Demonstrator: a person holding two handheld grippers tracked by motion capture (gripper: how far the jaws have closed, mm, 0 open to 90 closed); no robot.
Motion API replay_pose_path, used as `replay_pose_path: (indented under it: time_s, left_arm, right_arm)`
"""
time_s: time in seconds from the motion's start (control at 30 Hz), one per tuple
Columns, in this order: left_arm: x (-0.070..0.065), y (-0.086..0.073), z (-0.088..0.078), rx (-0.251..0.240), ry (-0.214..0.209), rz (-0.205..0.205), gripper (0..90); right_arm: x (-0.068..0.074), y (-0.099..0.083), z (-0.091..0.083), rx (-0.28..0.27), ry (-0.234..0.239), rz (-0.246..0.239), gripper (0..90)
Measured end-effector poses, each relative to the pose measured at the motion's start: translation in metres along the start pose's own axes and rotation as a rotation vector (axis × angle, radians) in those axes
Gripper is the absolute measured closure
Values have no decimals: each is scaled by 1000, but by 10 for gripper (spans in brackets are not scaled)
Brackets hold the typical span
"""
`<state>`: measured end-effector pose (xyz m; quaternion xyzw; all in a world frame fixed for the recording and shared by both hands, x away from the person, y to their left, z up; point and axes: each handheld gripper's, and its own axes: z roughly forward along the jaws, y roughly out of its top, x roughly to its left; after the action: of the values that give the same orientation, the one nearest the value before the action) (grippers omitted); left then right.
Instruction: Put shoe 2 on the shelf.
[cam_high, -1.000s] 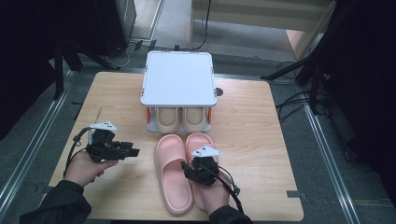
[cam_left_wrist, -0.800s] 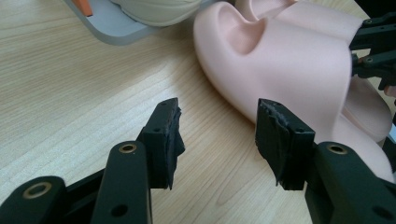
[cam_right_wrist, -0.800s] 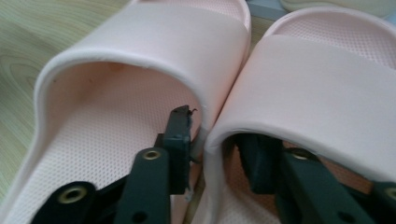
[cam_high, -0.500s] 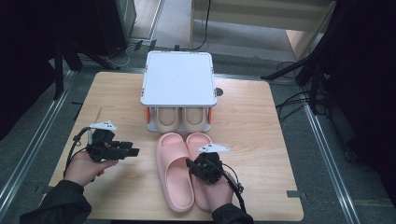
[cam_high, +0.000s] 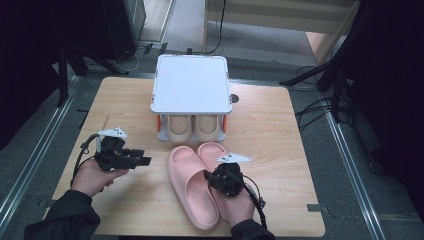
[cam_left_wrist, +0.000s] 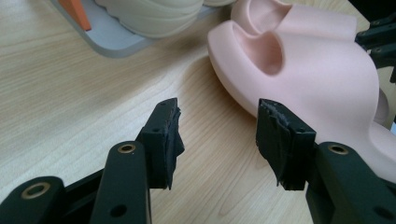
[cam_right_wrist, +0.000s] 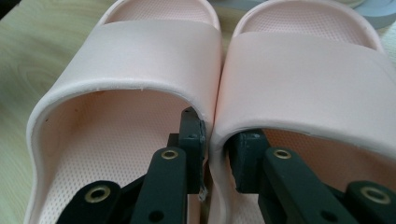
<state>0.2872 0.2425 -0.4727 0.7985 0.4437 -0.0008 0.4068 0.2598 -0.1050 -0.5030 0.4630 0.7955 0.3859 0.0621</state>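
Observation:
Two pink slippers lie side by side on the wooden table, the left slipper (cam_high: 186, 187) and the right slipper (cam_high: 212, 150). My right gripper (cam_high: 212, 177) reaches in from their heel end, one jaw inside each slipper. Its jaws have just been closing and now pinch the two adjoining side walls together. The right gripper view has the right gripper (cam_right_wrist: 217, 135) clamped between the left slipper (cam_right_wrist: 154, 56) and the right slipper (cam_right_wrist: 308, 70). My left gripper (cam_high: 144, 156) hovers open over bare wood beside them, with nothing between the jaws of the left gripper (cam_left_wrist: 217, 126).
A small shoe rack (cam_high: 191, 82) with a white top stands at the back middle, a beige pair of slippers (cam_high: 192, 127) on its lower shelf. Its grey base (cam_left_wrist: 112, 39) lies close beyond the left gripper. Bare wood stretches along the table's left and right sides.
The right gripper's jaws have drawn together onto the walls where the two pink slippers meet. The left hand and its gripper have stayed put.

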Motion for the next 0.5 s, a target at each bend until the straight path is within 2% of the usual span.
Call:
replay_pose_path:
  time_s: [0.1,0.3,0.33,0.4,0.43,0.5]
  left_arm:
    - [1,3,0,-8,-7,1,482]
    - [5,9,1,-25,-15,8,473]
    - [6,10,1,-24,-16,12,471]
    - [7,10,1,-29,-15,12,468]
    - [7,10,1,-30,-15,12,468]
    - [8,9,0,-35,-12,7,467]
  right_arm:
    - [-1,0,-3,7,7,-24,785]
    - [-2,-2,-11,19,53,-47,787]
    - [-2,-2,-13,23,71,-80,788]
    - [-2,-2,-17,33,80,-102,787]
    - [-1,-2,-19,33,87,-128,788]
    - [0,0,-22,36,119,-159,788]
